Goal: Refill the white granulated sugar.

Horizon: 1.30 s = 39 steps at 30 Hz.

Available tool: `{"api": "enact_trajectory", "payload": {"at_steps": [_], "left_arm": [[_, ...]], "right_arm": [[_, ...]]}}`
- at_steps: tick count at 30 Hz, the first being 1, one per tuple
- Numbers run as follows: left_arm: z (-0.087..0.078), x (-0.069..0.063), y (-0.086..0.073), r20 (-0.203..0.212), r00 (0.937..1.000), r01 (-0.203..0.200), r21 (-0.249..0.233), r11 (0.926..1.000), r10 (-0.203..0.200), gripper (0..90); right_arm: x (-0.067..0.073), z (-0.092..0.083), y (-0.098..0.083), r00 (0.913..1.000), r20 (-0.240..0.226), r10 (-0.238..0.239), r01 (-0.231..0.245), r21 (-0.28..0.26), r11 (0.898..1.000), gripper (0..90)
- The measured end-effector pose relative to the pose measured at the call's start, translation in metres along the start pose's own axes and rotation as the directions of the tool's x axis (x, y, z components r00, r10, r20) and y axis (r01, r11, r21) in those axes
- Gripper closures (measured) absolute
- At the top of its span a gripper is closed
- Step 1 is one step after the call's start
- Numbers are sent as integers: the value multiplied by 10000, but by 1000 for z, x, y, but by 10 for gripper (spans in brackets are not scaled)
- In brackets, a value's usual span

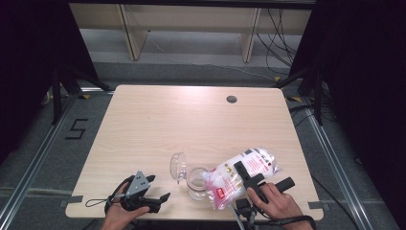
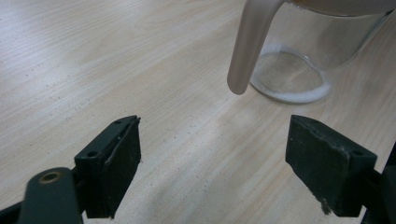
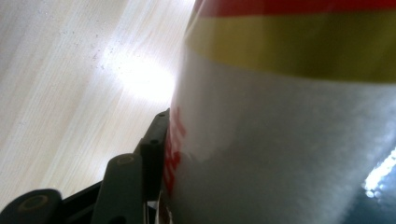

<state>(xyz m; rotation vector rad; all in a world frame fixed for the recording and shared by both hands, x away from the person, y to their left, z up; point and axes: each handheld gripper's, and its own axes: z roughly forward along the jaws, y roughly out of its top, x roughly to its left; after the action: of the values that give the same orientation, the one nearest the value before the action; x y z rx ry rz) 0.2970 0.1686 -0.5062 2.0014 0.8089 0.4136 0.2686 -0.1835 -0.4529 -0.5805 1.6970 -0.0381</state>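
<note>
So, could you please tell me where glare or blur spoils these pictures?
Right gripper view: the bag looms soft and close, beside a glare patch on the table. Left gripper view: the glass jar is slightly soft. High view: evenly lit, dark surroundings.

jug (image 2: 299, 56): top cut by upper edge of left gripper view | bag (image 3: 289, 140): runs past right gripper view's edges, its red print too blurred to read | right gripper (image 1: 253, 179): far jaw hidden behind bag | bag's mouth: whether touching jug, cannot tell

Bare wooden table (image 1: 158, 124) with a cable hole (image 1: 231, 99); pale shelving (image 1: 191, 28) stands behind it.
</note>
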Motion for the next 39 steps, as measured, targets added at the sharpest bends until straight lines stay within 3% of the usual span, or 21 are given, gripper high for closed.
{"api": "enact_trajectory", "payload": {"at_steps": [9, 13, 21, 23, 26, 27, 30, 33, 35, 37, 38, 39], "left_arm": [[-1, 0, 0, -24, 9998, 196, 57, 9998, -196, 178], [0, -1, -1, -7, 9998, 218, 56, 9997, -218, 178], [-1, -1, 0, -31, 9999, 120, 36, 9999, -119, 178], [-1, 0, 0, -28, 10000, -21, 31, 10000, 21, 178], [-1, 1, 0, -5, 10000, -53, 32, 10000, 53, 178], [-1, 0, 0, -13, 9999, 163, 50, 9999, -163, 178], [-1, 1, 0, -30, 10000, -52, 35, 10000, 52, 178], [-1, 0, 0, -26, 10000, -18, 33, 10000, 18, 178], [-1, 0, 0, -5, 10000, -16, 36, 10000, 16, 178], [-1, 0, 0, -27, 10000, -15, 22, 10000, 15, 178], [-1, 0, 0, -28, 10000, -45, 21, 10000, 45, 178], [-1, 0, 0, 3, 10000, -42, 30, 10000, 42, 178]], "right_arm": [[-1, 0, 0, 9999, -97, 76, -76, -4, 10000, 505], [-2, 1, 1, 9999, -62, -135, 135, -75, 9999, 506], [-2, 1, 1, 9999, -143, -1, 2, 115, 9999, 507], [-5, 1, 1, 9996, -82, -279, 280, 83, 9996, 508], [-4, 1, 0, 9997, -206, -145, 149, 229, 9996, 508], [-4, 0, 0, 9995, -241, -196, 203, 292, 9994, 508], [-3, 0, 0, 9995, -247, -180, 188, 342, 9992, 508], [-6, 0, 1, 9983, -221, -531, 537, 260, 9982, 509], [-6, -1, 2, 9991, -169, -378, 384, 324, 9987, 509], [-8, -1, 2, 9978, -120, -649, 652, 252, 9976, 509], [-6, -2, 3, 9990, -107, -429, 433, 368, 9984, 509], [-8, -1, 3, 9976, -81, -685, 687, 276, 9973, 509]]}}
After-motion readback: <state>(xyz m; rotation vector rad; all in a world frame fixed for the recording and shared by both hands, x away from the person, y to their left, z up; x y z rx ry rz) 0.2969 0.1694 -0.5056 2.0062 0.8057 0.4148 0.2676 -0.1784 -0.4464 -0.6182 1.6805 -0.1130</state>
